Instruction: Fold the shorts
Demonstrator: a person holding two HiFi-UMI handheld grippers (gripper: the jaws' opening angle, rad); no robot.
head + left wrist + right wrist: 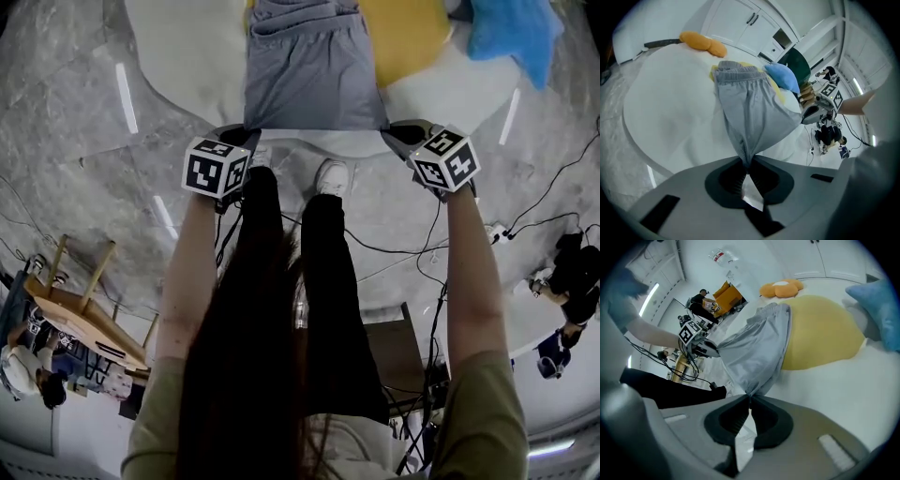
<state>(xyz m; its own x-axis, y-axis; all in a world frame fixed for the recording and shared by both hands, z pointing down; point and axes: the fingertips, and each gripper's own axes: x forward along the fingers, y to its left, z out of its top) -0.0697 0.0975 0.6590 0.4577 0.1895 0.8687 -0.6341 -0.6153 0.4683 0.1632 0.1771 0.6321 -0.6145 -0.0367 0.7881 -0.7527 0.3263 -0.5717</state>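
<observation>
Grey shorts (309,70) lie spread on a white round table (187,56), waistband at the far side, hem at the near edge. My left gripper (246,131) is shut on the near left hem corner of the shorts (747,117), the cloth bunched between its jaws. At the near right hem corner my right gripper (398,131) is shut on the shorts (757,350) as well. In the left gripper view the right gripper (813,112) shows at the cloth's far corner; in the right gripper view the left gripper (705,348) shows likewise.
A yellow cushion (405,37) lies under and right of the shorts, a blue cloth (516,33) at the far right, an orange flower-shaped cushion (782,288) farther back. My legs and white shoes (333,178) stand at the table's near edge. Cables (394,248) trail on the floor.
</observation>
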